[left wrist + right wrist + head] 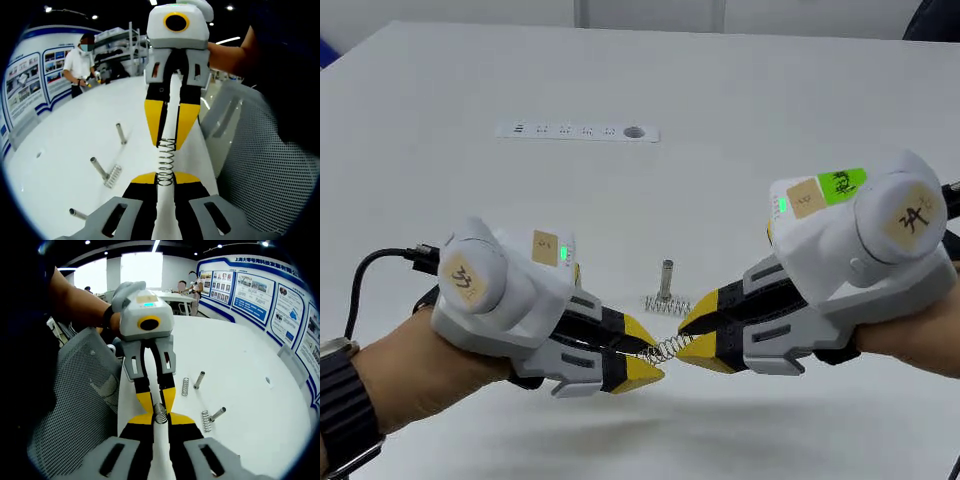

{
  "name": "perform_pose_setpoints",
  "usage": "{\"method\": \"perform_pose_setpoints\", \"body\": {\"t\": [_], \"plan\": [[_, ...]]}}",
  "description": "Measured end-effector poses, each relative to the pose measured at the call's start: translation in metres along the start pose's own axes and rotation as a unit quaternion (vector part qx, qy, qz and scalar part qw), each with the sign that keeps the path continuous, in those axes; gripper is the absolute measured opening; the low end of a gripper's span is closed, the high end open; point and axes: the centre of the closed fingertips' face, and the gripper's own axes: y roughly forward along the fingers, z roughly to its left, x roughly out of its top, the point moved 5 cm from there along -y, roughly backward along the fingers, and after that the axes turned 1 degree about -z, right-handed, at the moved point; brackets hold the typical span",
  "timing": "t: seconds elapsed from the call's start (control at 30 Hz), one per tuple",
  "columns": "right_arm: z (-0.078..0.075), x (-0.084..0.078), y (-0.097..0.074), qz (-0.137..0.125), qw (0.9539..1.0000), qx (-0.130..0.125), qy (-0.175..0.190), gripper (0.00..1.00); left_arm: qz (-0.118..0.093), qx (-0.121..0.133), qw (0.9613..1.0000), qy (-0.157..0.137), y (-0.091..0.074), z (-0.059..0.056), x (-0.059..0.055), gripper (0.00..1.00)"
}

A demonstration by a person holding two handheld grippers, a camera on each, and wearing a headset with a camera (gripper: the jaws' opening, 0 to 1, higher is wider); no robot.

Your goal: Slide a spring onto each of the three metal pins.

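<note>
A small steel spring (668, 348) stretches in the air between my two grippers, just above the white table (750, 150). My left gripper (645, 362) is shut on one end and my right gripper (692, 338) is shut on the other. In the left gripper view the spring (165, 162) runs from my own jaws up to the right gripper's yellow fingertips (186, 120). Just behind the grippers a metal pin (666, 278) stands with a second spring (667, 303) lying at its base. Three pins (121, 133) (99, 167) (77, 214) appear in the left gripper view, and two pins (199, 380) (217, 414), each with a loose spring (185, 386) (205, 420) beside it, in the right gripper view.
A white power strip (577, 131) lies flat farther back on the table. A black cable (375, 268) trails from the left gripper. A grey mesh chair (260, 150) sits at the near table edge. A person (80, 62) stands far off in the room.
</note>
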Motion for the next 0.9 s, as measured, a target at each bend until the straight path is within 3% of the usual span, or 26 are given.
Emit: {"method": "perform_pose_setpoints", "body": {"t": [0.3, 0.47, 0.9], "plan": [[0.003, 0.013, 0.001, -0.001, 0.9999, 0.003, -0.017, 0.12, -0.003, -0.005, 0.9999, 0.016, 0.003, -0.004, 0.007, 0.11], [0.001, 0.009, 0.004, 0.019, 0.9997, 0.003, -0.011, 0.13, -0.008, -0.005, 0.9998, 0.017, 0.003, -0.004, 0.01, 0.11], [0.002, 0.004, 0.011, 0.066, 0.9972, 0.026, -0.022, 0.13, 0.008, -0.011, 0.9995, 0.029, 0.007, -0.007, 0.011, 0.11]]}}
